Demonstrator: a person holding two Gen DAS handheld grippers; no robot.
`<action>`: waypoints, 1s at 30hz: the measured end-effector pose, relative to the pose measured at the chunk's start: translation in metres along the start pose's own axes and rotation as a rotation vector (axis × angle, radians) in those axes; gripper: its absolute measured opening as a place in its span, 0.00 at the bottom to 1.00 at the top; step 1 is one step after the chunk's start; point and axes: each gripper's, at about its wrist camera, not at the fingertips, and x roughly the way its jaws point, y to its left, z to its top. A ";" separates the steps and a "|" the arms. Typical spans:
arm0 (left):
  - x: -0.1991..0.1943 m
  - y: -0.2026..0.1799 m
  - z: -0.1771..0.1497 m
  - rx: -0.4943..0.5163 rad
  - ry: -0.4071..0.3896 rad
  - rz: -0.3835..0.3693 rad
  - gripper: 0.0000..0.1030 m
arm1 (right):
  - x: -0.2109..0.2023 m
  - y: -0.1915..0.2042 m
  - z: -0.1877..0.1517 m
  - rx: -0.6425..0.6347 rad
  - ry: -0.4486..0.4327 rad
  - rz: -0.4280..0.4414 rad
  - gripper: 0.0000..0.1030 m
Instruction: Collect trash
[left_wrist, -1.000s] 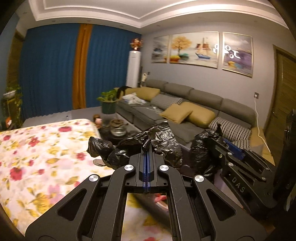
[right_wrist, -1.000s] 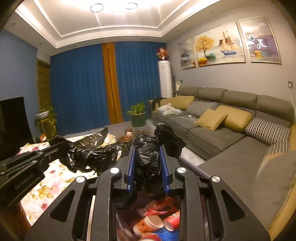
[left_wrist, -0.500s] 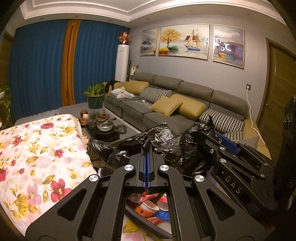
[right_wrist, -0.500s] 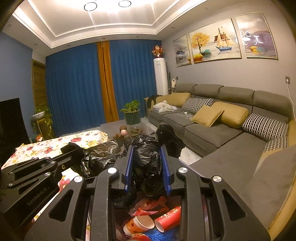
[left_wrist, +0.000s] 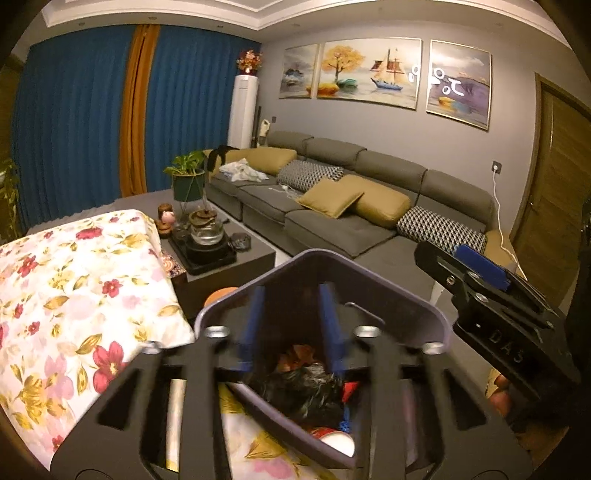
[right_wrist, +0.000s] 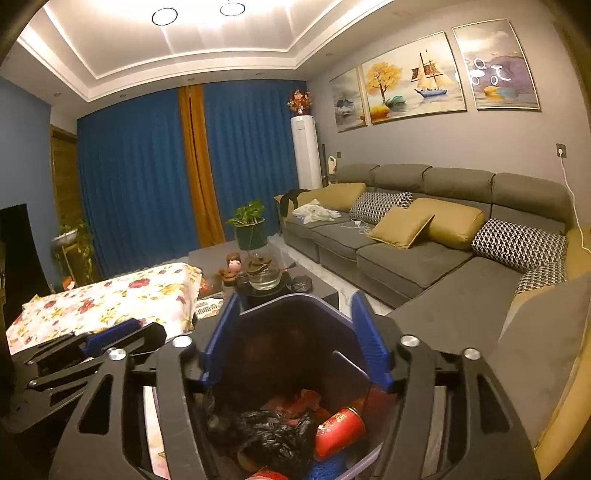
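Black bag dropped in the bin, both grippers empty above it.

The crumpled black plastic bag (right_wrist: 275, 430) lies inside the dark purple plastic waste bin (right_wrist: 295, 299) among red paper cups (right_wrist: 338, 430) and wrappers, so this piece looks collected. The right gripper (right_wrist: 295, 332) and left gripper (left_wrist: 291, 328) have just been opening; their blue pads stand apart, nothing between them, directly over the bag. No other trash shows on the floral tablecloth (left_wrist: 74, 288).
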 end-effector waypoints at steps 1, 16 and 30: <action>-0.002 0.003 -0.001 -0.008 -0.004 0.005 0.55 | -0.002 0.000 -0.001 0.003 -0.004 -0.007 0.70; -0.064 0.031 -0.022 -0.003 -0.056 0.278 0.89 | -0.024 0.033 -0.014 -0.088 0.013 -0.018 0.95; -0.147 0.055 -0.056 -0.028 -0.058 0.416 0.91 | -0.080 0.077 -0.034 -0.101 0.006 0.055 0.95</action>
